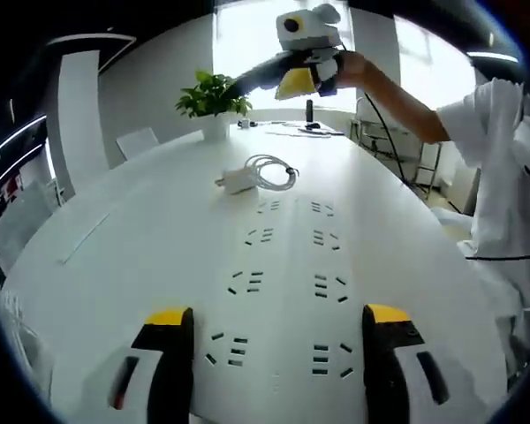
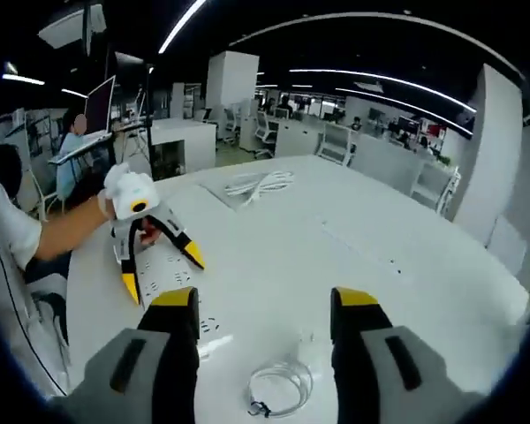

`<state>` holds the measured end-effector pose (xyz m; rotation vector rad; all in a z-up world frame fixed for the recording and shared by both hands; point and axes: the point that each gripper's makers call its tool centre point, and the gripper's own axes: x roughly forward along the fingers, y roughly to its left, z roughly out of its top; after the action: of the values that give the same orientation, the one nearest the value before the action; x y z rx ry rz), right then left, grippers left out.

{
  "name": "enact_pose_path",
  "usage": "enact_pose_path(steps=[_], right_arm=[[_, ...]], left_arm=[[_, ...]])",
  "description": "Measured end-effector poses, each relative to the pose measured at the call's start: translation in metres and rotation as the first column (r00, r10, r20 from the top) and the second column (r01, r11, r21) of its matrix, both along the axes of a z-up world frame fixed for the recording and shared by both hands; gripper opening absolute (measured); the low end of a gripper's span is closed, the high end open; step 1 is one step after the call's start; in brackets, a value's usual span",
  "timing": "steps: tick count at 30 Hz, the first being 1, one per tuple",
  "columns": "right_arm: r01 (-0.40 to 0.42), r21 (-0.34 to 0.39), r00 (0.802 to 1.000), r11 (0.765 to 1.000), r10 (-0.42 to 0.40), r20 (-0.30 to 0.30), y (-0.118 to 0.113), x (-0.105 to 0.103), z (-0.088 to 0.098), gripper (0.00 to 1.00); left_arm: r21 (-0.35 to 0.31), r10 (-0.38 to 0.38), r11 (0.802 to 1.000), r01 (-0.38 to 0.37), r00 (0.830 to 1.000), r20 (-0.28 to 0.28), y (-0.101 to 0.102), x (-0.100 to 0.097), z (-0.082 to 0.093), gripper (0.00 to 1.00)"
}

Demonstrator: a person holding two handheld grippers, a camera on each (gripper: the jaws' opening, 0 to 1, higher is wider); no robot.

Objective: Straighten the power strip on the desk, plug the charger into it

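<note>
Two facing views, low and close over one white desk [image 1: 115,221], charger [image 1: 238,181] and power strip [image 1: 287,283] shared.

An open-plan office: a long white tabletop [image 2: 353,230] stands among rows of white desks and chairs [image 2: 336,141], with ceiling strip lights [image 2: 380,79], a laptop on a stand [image 2: 97,106], and a potted plant [image 1: 212,97] by bright windows.

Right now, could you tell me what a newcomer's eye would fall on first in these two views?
In the left gripper view, the long white power strip runs up the white desk between the left gripper, jaws spread wide. Beyond its far end lies the white charger with its coiled cable, and the right gripper hangs above. A green potted plant stands further back.
</note>
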<state>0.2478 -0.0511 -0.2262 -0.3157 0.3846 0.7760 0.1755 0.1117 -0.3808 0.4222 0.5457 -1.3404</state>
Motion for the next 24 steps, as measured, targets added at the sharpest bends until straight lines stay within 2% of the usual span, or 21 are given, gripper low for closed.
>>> enact_pose_path(steps=[4, 7, 11, 14, 19, 24], right_arm=[[0.089, 0.086, 0.996, 0.992, -0.091, 0.018, -0.021, 0.011, 0.006, 0.58], [0.105, 0.088, 0.994, 0.991, -0.107, 0.016, -0.029, 0.016, -0.001, 0.56], [0.151, 0.078, 0.988, 0.985, -0.152, 0.011, -0.045, 0.025, -0.022, 0.54], [0.176, 0.071, 0.984, 0.982, -0.175, -0.009, -0.049, 0.023, -0.042, 0.52], [0.215, 0.056, 0.976, 0.975, -0.216, 0.001, -0.05, 0.019, -0.074, 0.46], [0.278, 0.119, 0.96, 0.953, -0.276, -0.039, -0.047, 0.022, -0.091, 0.42]], left_arm=[[-0.032, -0.003, 0.999, 0.004, 1.0, 0.014, -0.001, 0.001, 0.002, 0.79], [-0.055, -0.005, 0.998, 0.006, 1.0, 0.025, -0.001, 0.001, 0.004, 0.78], [-0.107, -0.008, 0.994, 0.013, 0.999, 0.046, -0.002, 0.001, 0.008, 0.78], [-0.137, -0.011, 0.99, 0.019, 0.998, 0.058, -0.002, 0.0, 0.01, 0.78], [-0.142, -0.018, 0.99, 0.026, 0.998, 0.059, -0.003, 0.0, 0.011, 0.78], [-0.144, -0.012, 0.989, 0.02, 0.998, 0.057, -0.002, 0.0, 0.012, 0.77]])
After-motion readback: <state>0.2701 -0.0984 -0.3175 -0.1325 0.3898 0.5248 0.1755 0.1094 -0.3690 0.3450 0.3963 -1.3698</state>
